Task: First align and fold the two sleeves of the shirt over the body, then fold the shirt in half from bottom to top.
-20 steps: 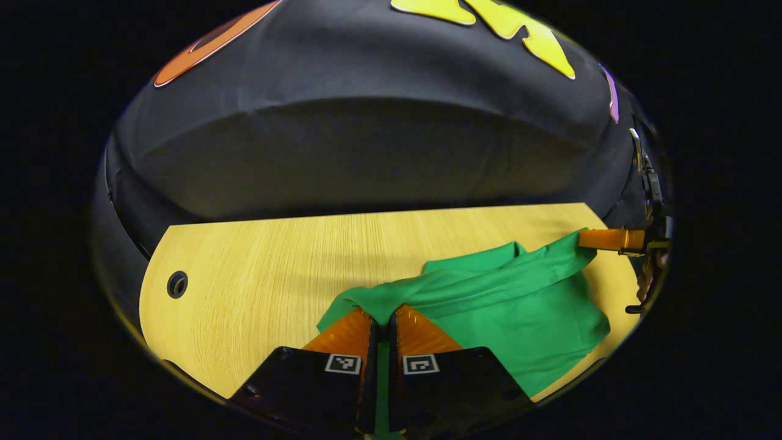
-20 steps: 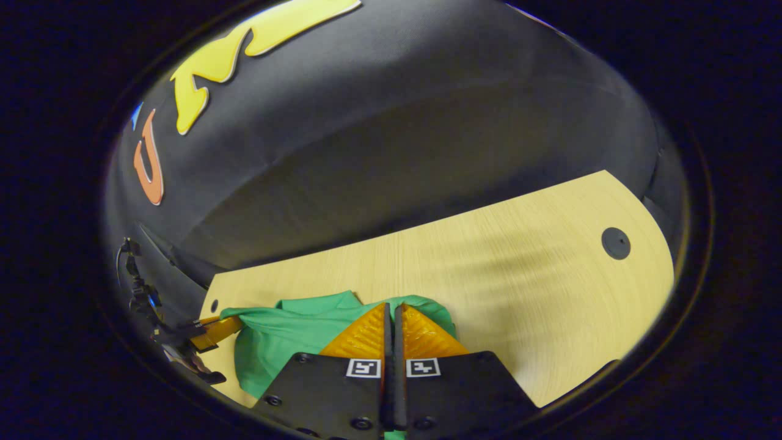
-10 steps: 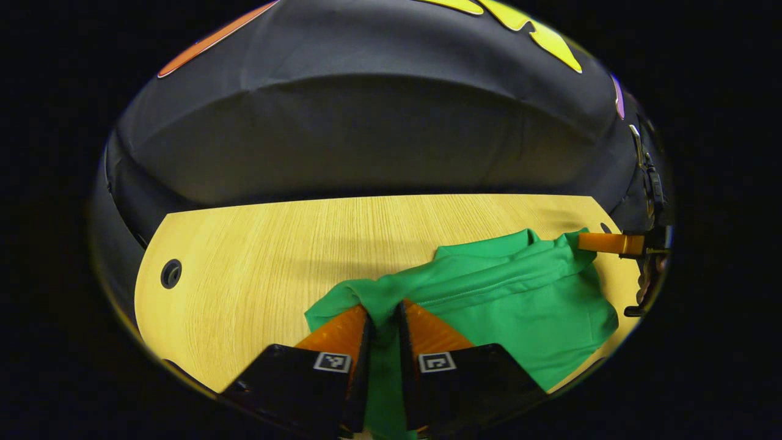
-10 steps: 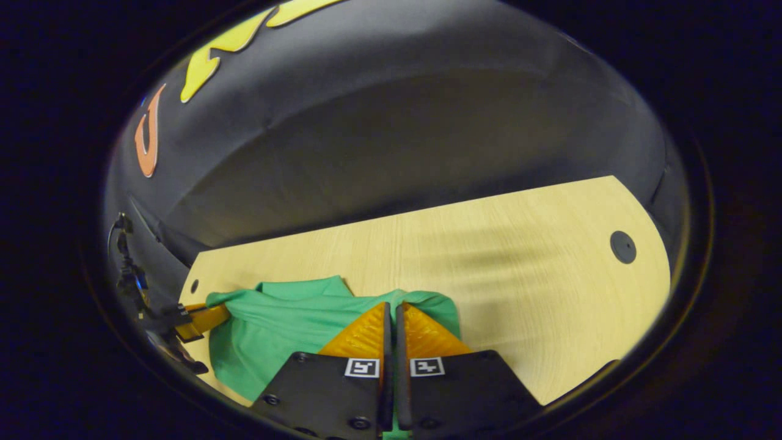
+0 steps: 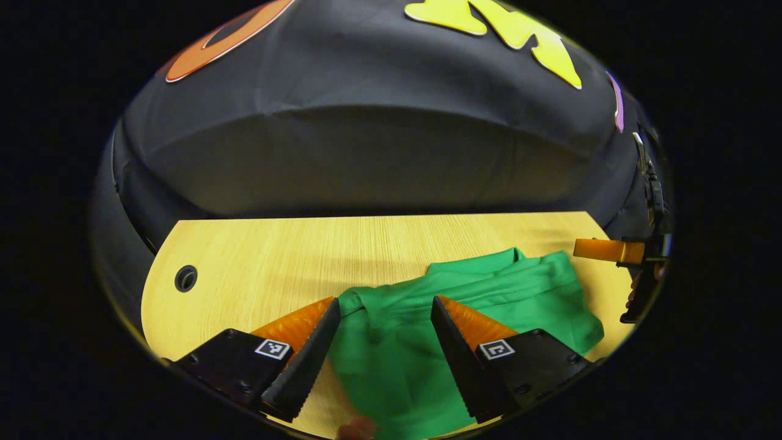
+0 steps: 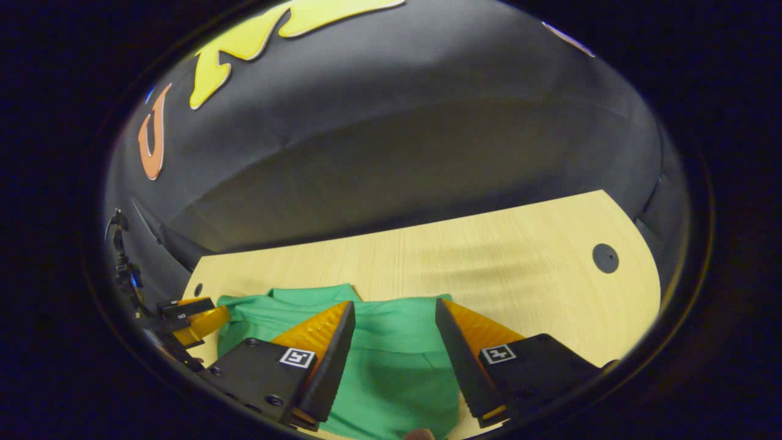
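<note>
Both claws spread over green shirt (image 5: 489,293), wooden table (image 5: 275,256)

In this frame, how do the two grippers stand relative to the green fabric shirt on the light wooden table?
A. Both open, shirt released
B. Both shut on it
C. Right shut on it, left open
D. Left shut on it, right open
A: the left gripper and right gripper both have fingers spread wide, with the green fabric shirt lying loose on the light wooden table between them.

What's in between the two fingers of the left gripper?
Green shirt cloth lies in the gap of the open left hand-held gripper, on the wooden table, in the left gripper view.
</note>
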Tool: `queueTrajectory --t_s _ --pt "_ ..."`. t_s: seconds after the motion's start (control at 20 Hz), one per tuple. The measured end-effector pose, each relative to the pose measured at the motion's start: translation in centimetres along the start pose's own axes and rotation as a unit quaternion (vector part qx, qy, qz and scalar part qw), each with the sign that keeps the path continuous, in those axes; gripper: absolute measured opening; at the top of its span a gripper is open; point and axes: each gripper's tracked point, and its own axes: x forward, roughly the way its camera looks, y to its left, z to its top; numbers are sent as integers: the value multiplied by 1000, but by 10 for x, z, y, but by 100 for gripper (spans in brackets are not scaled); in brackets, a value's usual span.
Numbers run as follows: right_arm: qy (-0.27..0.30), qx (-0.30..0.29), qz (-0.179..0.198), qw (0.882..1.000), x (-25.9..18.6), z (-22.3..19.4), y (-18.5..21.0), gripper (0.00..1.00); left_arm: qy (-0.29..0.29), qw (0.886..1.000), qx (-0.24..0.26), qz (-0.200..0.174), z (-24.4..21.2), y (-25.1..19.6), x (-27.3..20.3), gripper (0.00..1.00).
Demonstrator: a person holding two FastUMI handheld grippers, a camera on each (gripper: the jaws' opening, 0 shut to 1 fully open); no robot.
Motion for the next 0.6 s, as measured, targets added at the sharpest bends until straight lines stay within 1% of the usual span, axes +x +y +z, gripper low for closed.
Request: queueTrajectory --t_s 0.05,0.1,0.15,0.2,0.25,0.3,0.35,0.5,0.6 --pt "-6 0 -2 1000 -7 4 0 88 -6 1000 -7 4 4 2 -8 97" --pt "-13 -2 -5 1000 -15 8 0 86 -13 1000 -14 8 8 4 -18 97" --pt "-23 -8 -6 1000 -23 14 2 94 -22 999 -21 12 13 7 -27 97" --pt "-36 -16 -7 999 -38 22 5 99 -33 999 -27 16 20 8 -39 97" --pt "-51 -24 -5 998 -53 31 10 94 -46 998 -33 17 27 10 -52 96" --pt "-69 -32 -4 997 -69 39 16 99 -62 997 -37 18 35 12 -69 97" --pt "-88 -42 -2 995 -92 45 23 99 -77 996 -38 17 44 11 -85 97" --pt "-135 -74 5 988 -138 58 45 99 -127 991 -28 23 71 6 -130 97" --pt "-161 -87 12 983 -172 60 60 98 -163 986 -21 27 89 5 -168 97"
